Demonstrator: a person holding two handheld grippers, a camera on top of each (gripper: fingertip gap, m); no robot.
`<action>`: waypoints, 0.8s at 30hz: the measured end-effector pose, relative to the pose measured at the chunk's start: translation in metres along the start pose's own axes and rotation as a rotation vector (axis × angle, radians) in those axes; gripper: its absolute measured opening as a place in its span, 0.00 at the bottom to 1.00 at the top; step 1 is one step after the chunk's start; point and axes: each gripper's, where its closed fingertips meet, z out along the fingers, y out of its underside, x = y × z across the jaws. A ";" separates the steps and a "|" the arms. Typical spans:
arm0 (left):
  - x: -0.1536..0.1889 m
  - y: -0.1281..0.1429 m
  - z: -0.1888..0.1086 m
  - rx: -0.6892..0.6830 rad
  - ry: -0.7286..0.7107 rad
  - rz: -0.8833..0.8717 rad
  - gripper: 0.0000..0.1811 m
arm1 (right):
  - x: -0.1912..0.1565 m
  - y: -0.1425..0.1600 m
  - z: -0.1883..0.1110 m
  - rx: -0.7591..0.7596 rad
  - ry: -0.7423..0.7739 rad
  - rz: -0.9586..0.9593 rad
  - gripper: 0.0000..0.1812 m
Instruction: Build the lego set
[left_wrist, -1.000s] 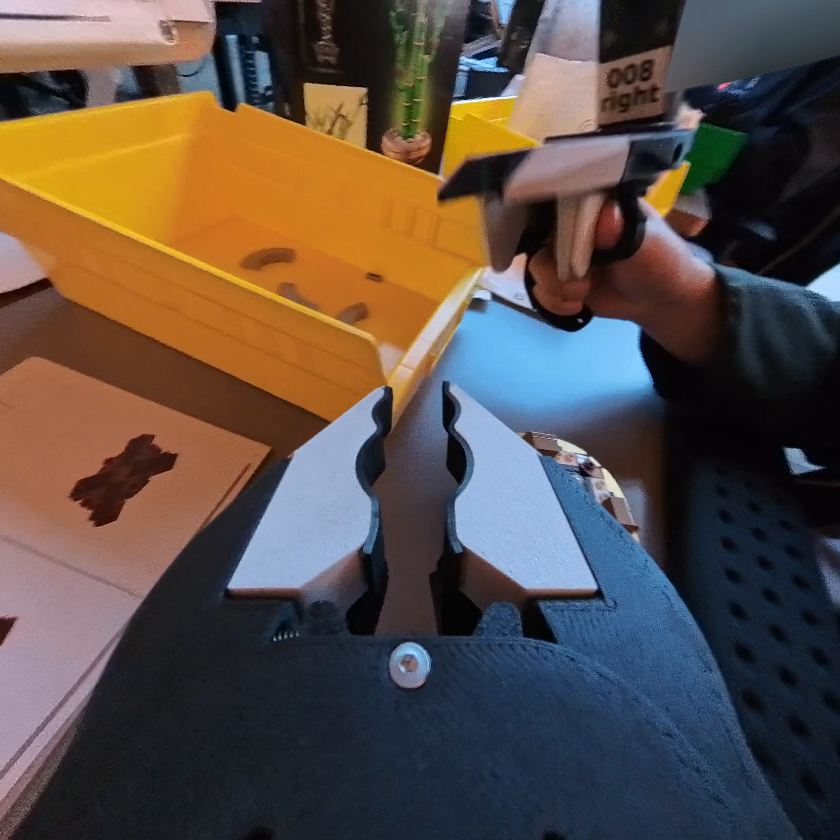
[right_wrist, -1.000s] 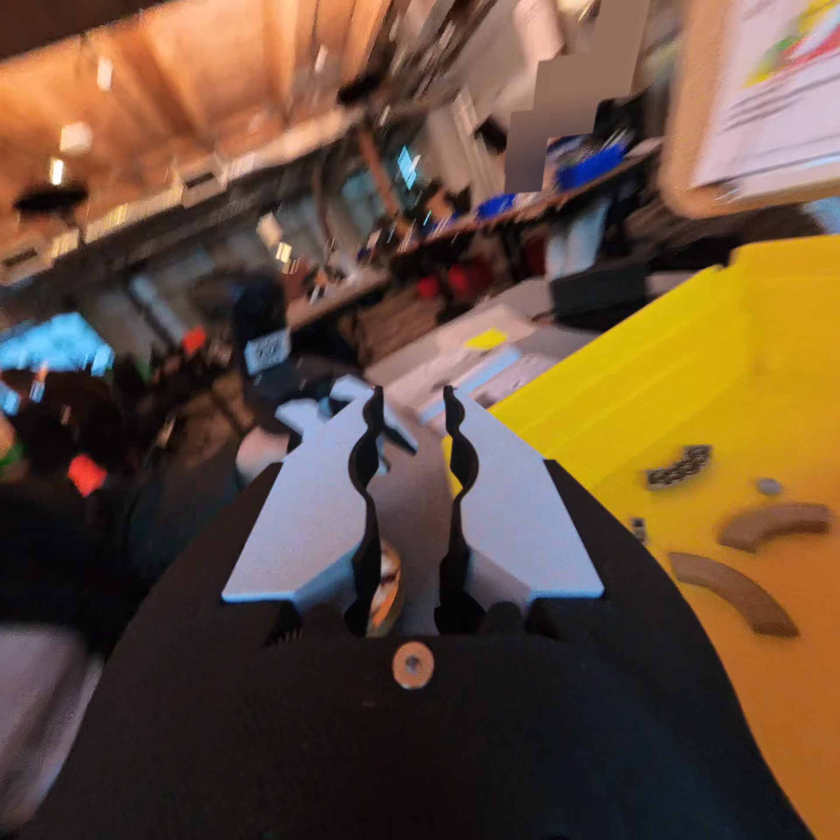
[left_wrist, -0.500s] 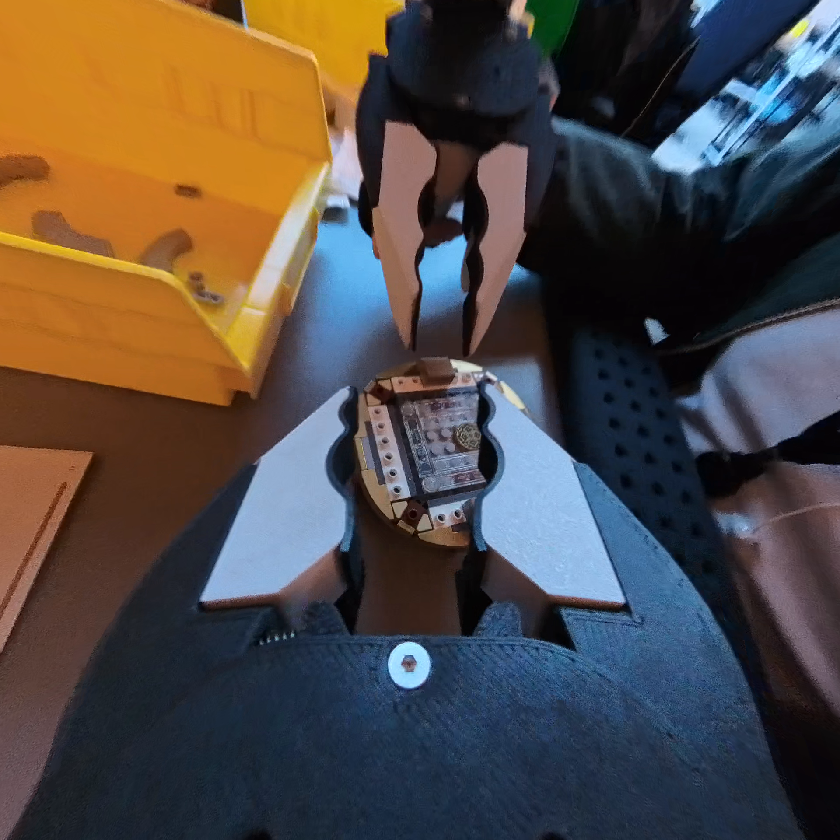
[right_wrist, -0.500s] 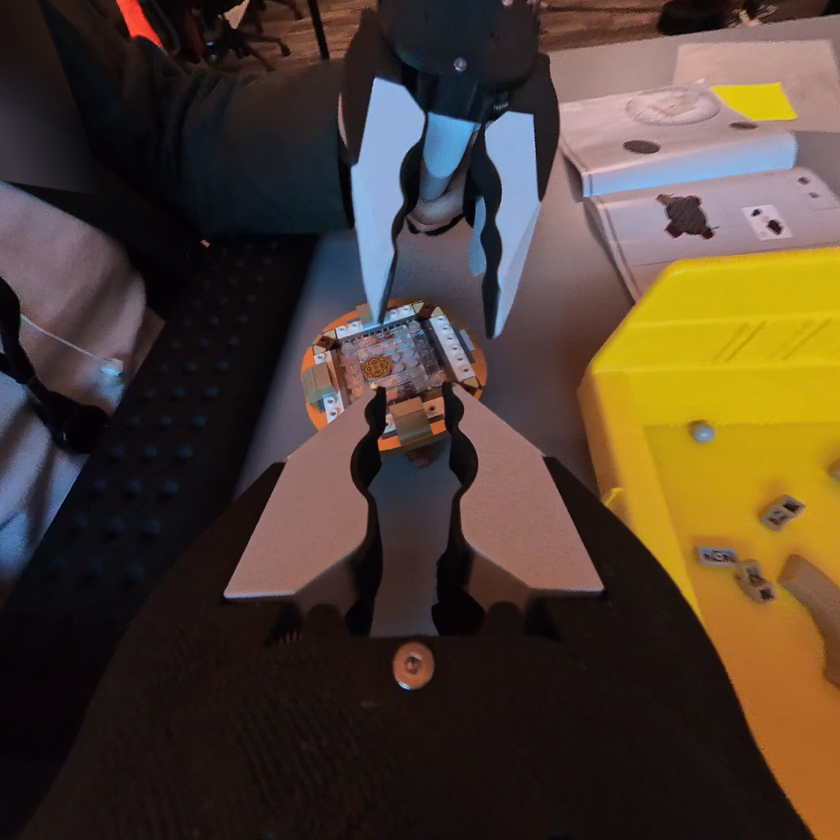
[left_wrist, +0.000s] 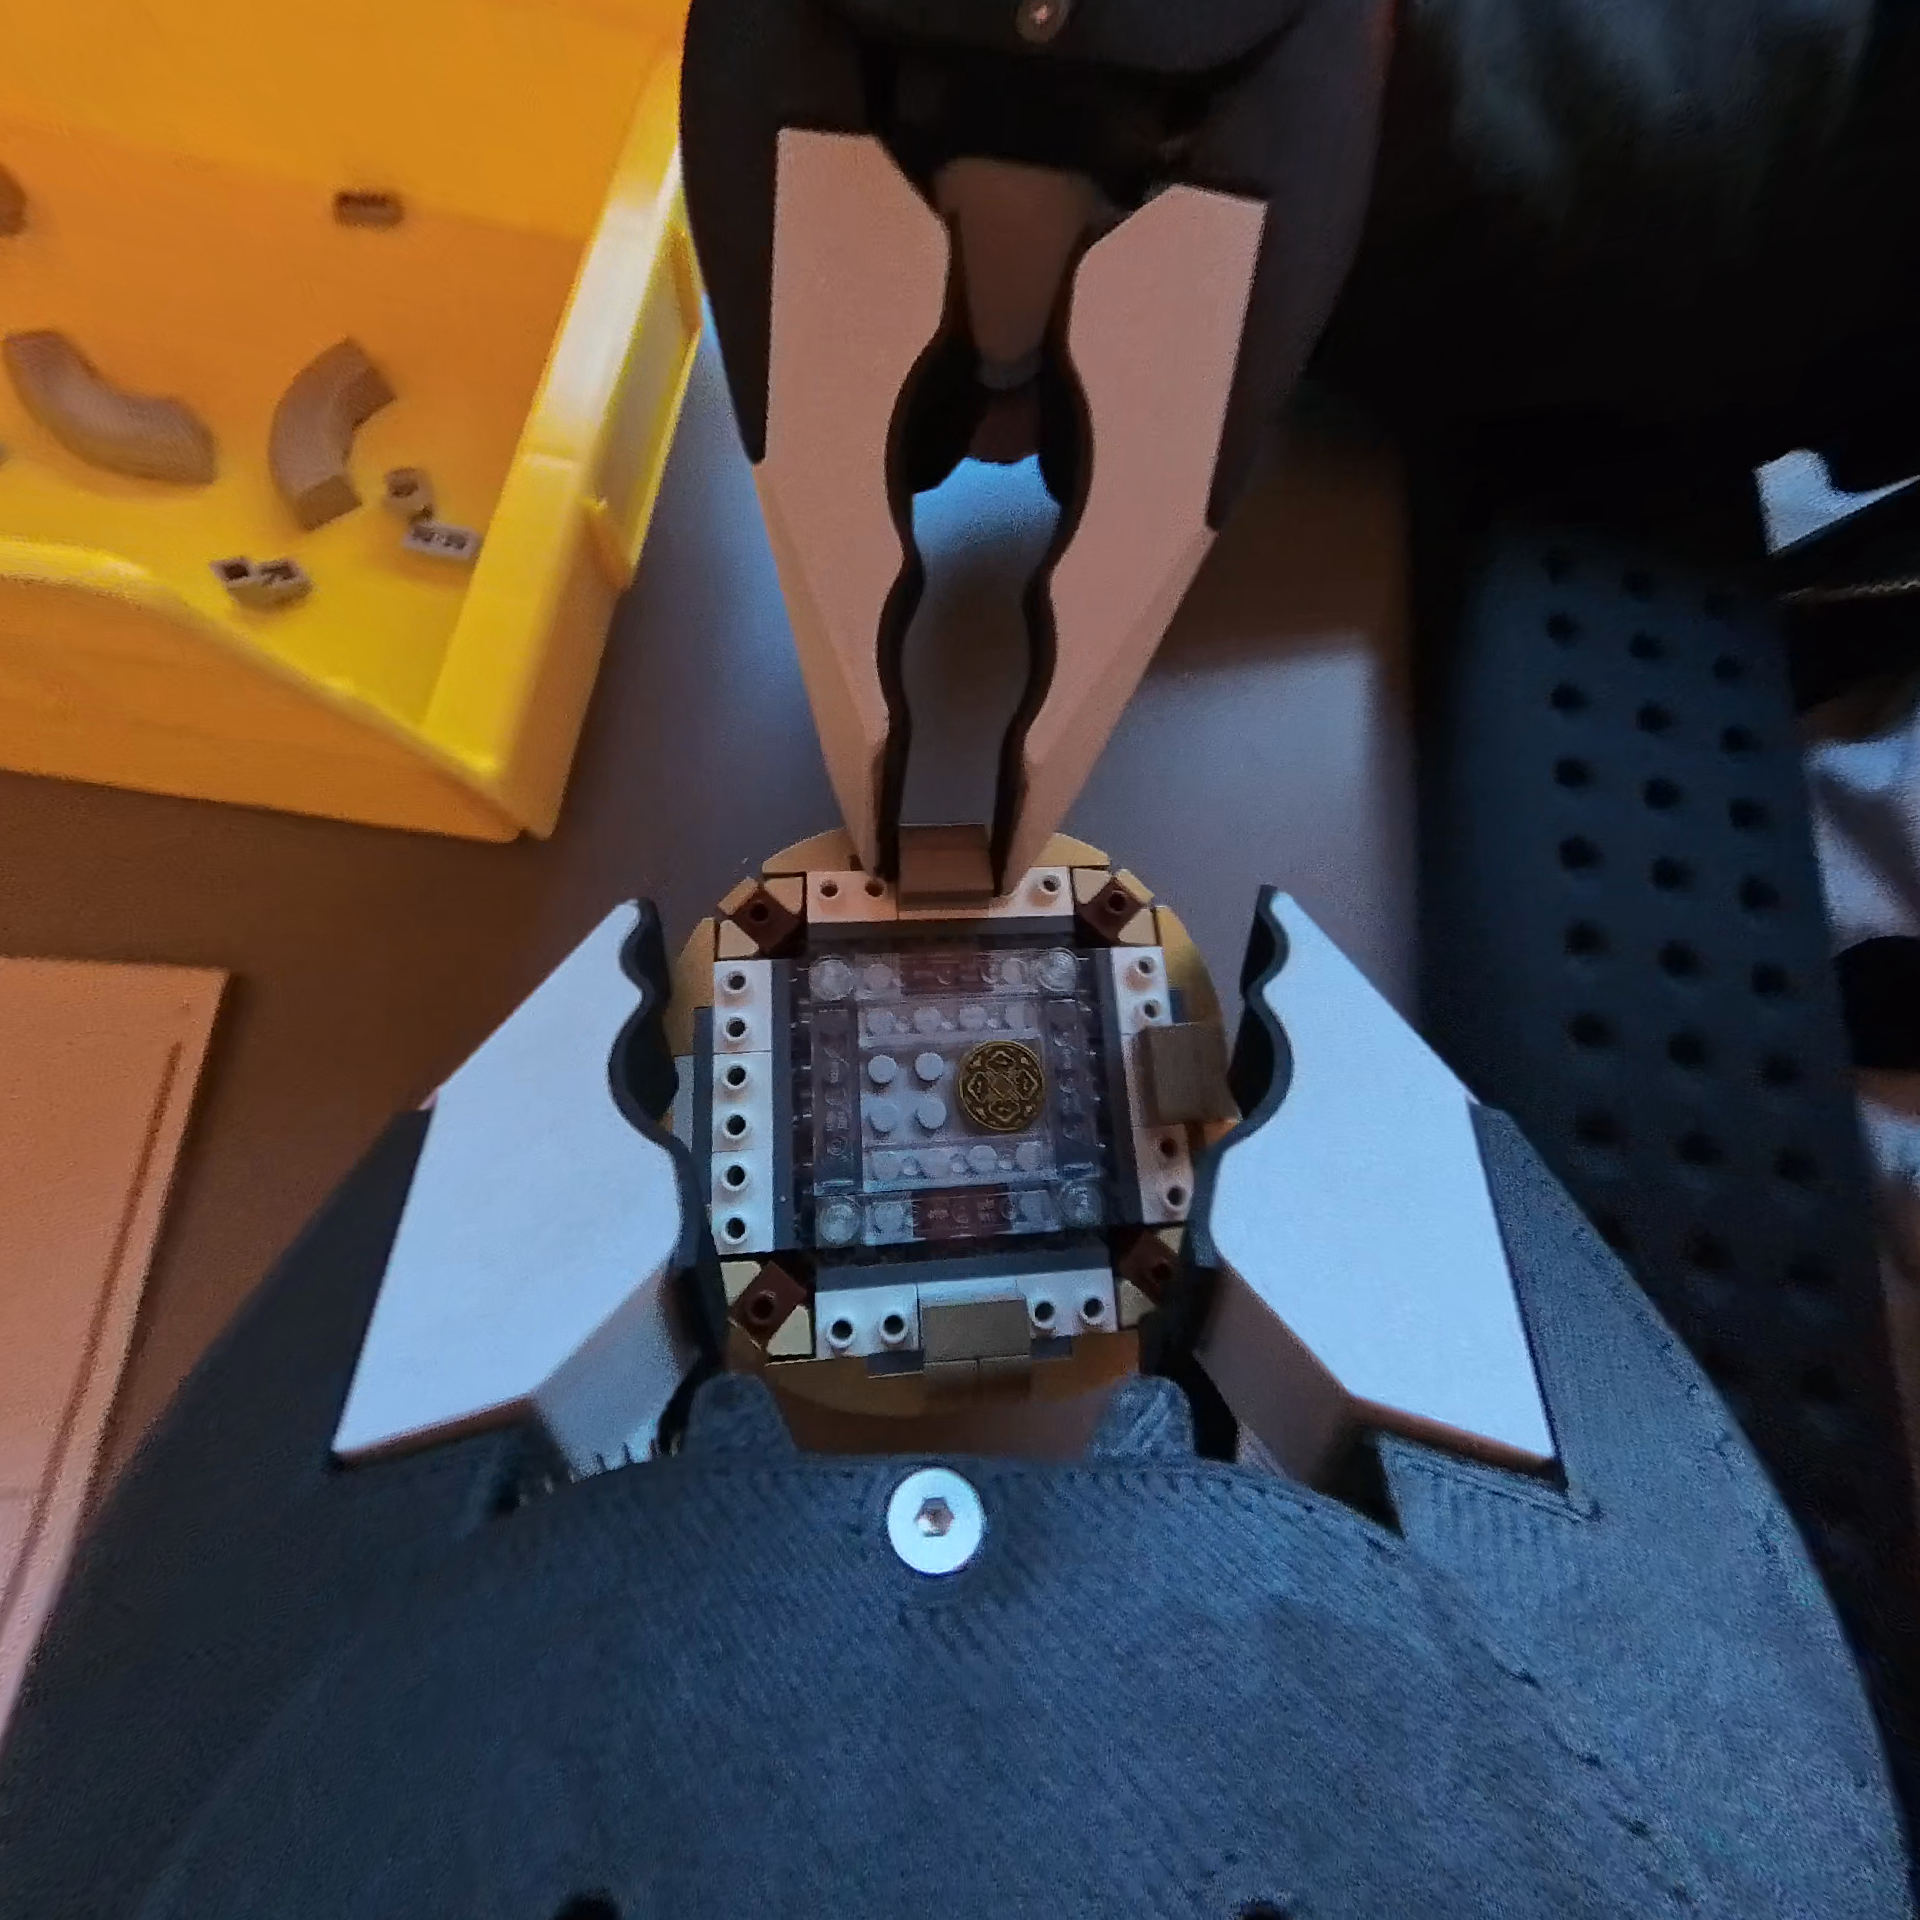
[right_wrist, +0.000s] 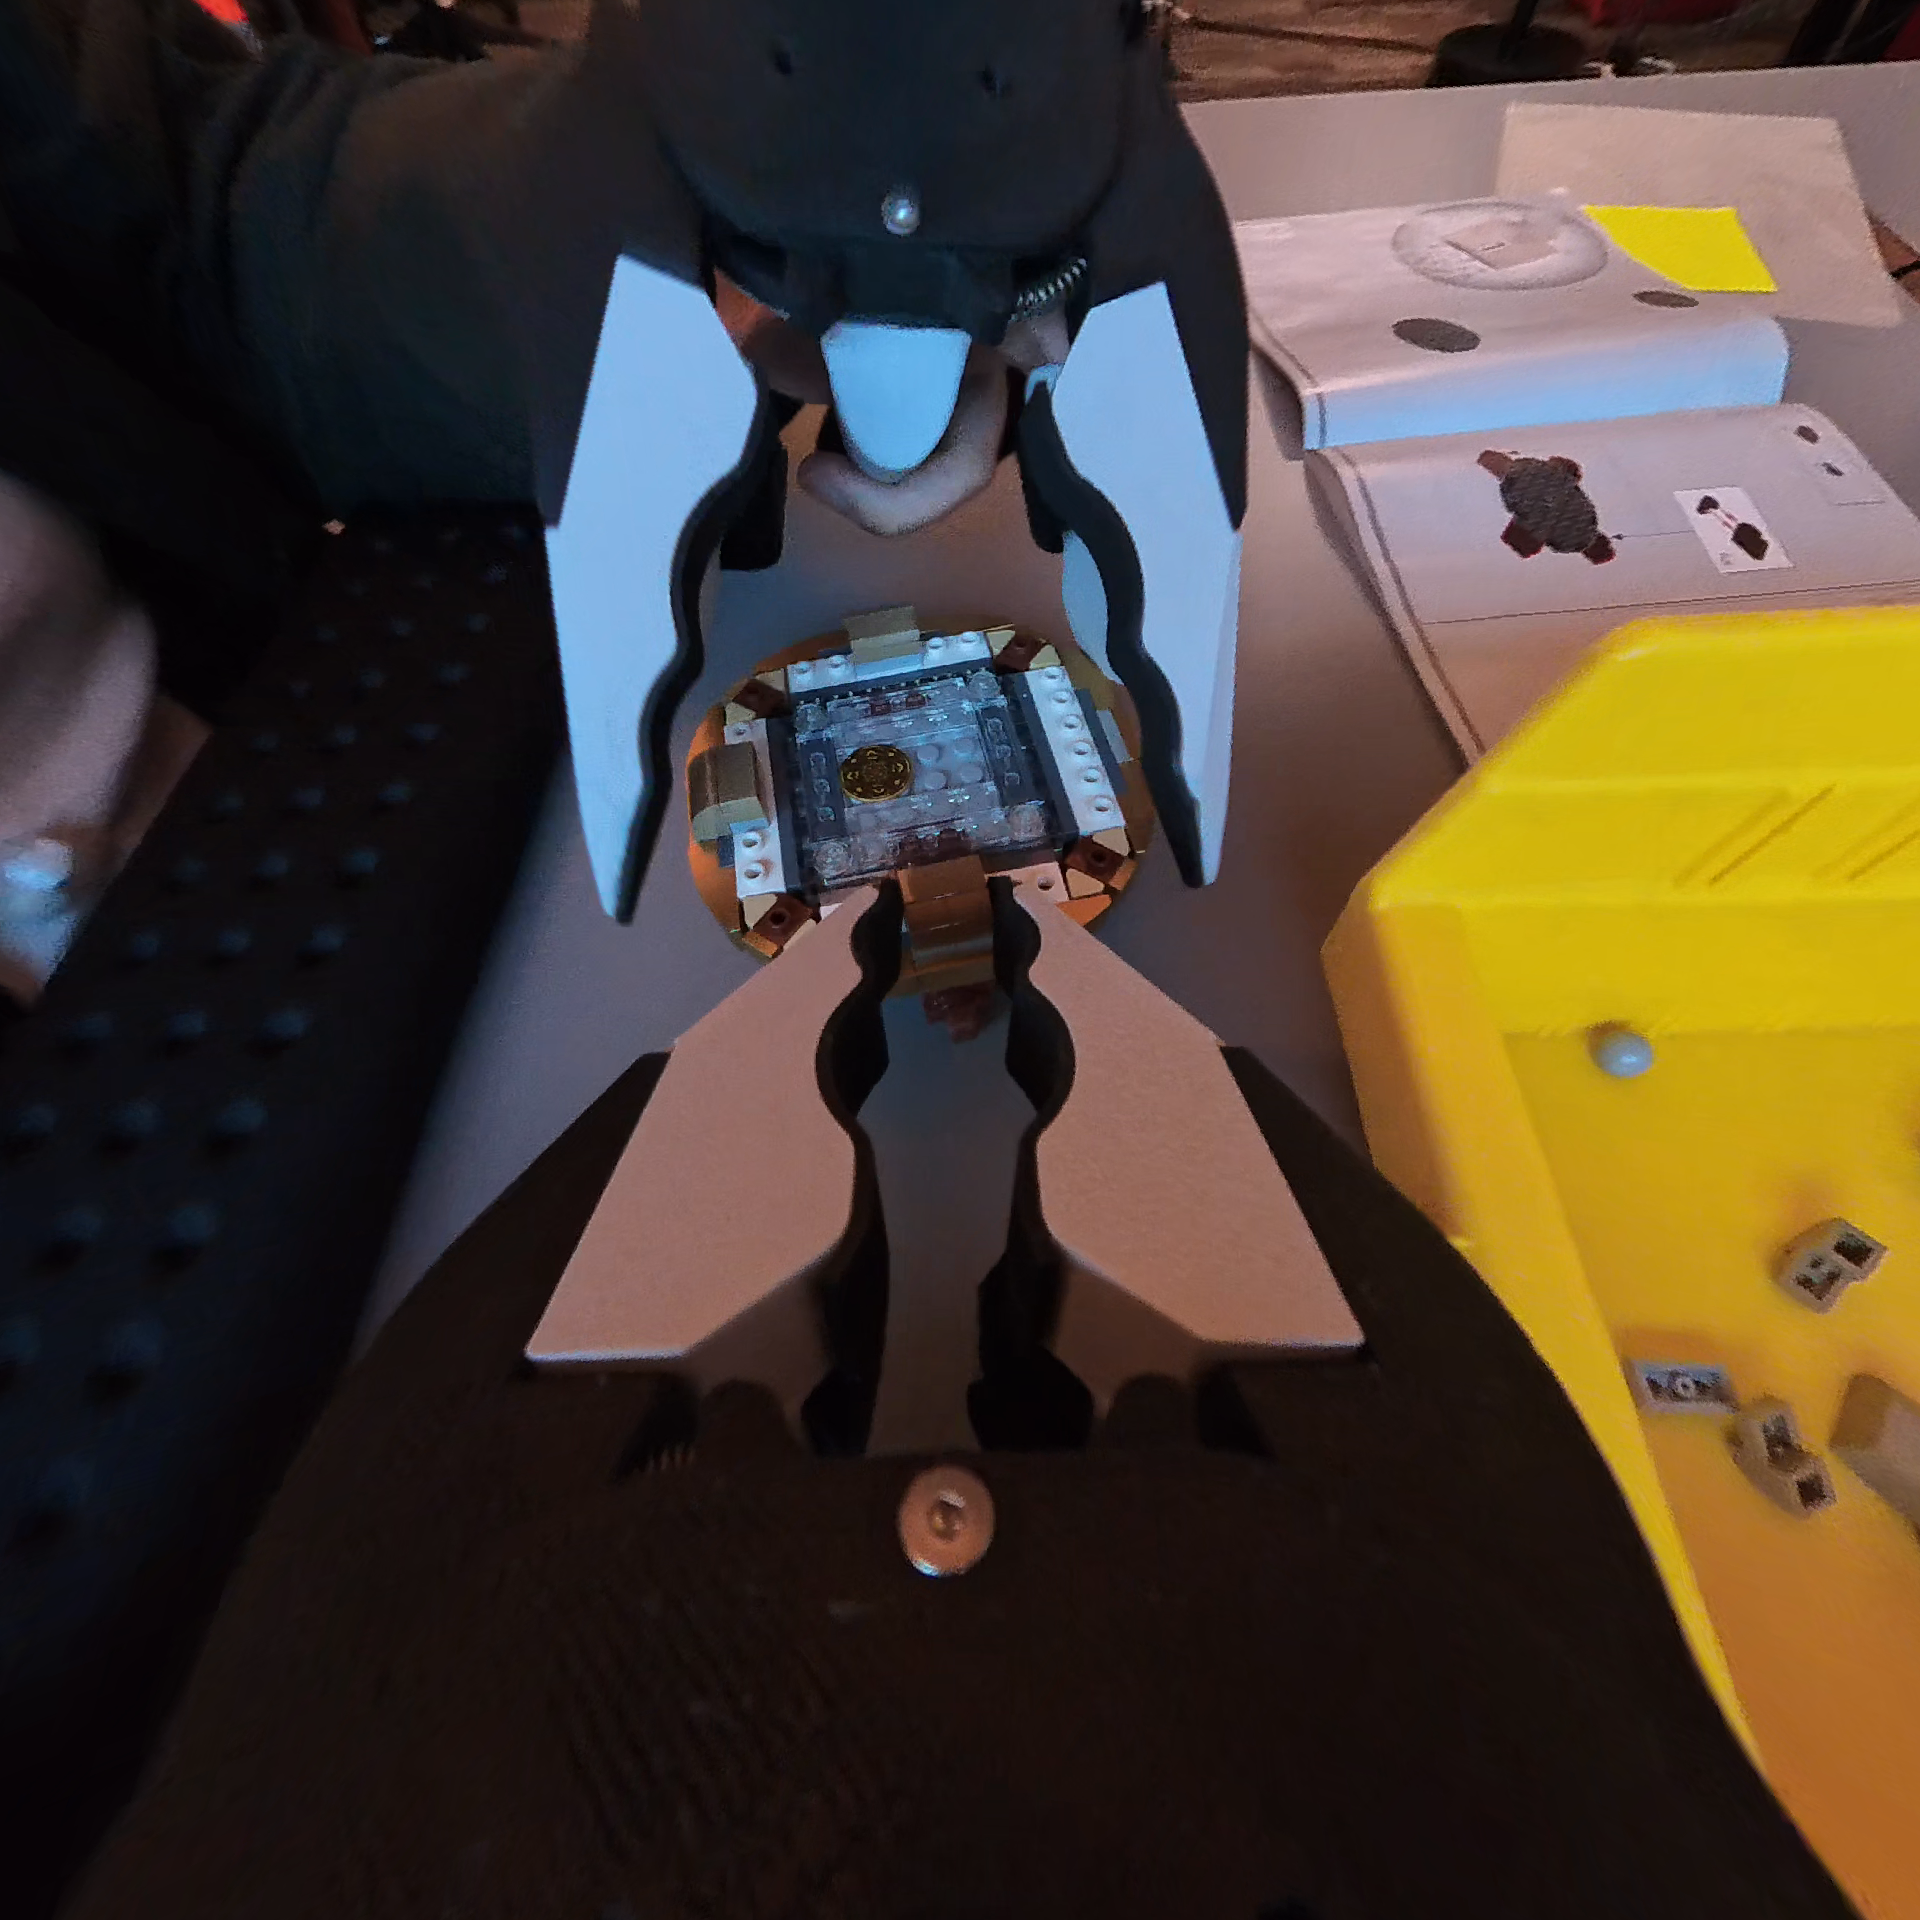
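Note:
A round tan Lego build (left_wrist: 940, 1091) with white bricks, a clear centre and a gold disc lies on the table; it also shows in the right wrist view (right_wrist: 904, 769). My left gripper (left_wrist: 953, 914) is open wide, one finger on each side of the build. My right gripper (right_wrist: 943, 899) points down at the build's rim from the opposite side. Its jaws are shut on a small tan brick (right_wrist: 940, 914) on that rim. The left wrist view shows the right gripper (left_wrist: 943, 862) with its tips pressed against both sides of the tan brick (left_wrist: 940, 857).
A yellow bin (left_wrist: 540, 540) just beside the build holds curved tan pieces (left_wrist: 104, 416) and small grey bricks; it fills the right wrist view's right side (right_wrist: 1558, 831). An open instruction booklet (right_wrist: 1621, 499) lies beyond it. A black perforated mat (left_wrist: 1662, 935) borders the other side. My two grippers' fingertips are within a few centimetres of each other.
Both grippers swung down onto the build. My left gripper opened wide around it. My right gripper came down onto the rim and closed on the tan brick.

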 end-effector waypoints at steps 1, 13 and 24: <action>-0.003 0.004 0.000 -0.021 -0.017 0.008 0.59 | 0.001 -0.002 0.003 0.006 0.009 0.004 0.08; 0.000 0.014 -0.002 -0.094 -0.031 0.076 0.59 | -0.004 -0.004 0.007 0.019 -0.010 -0.053 0.08; 0.002 0.013 -0.002 -0.091 -0.013 0.080 0.59 | 0.016 -0.057 -0.040 0.398 -0.089 0.214 0.07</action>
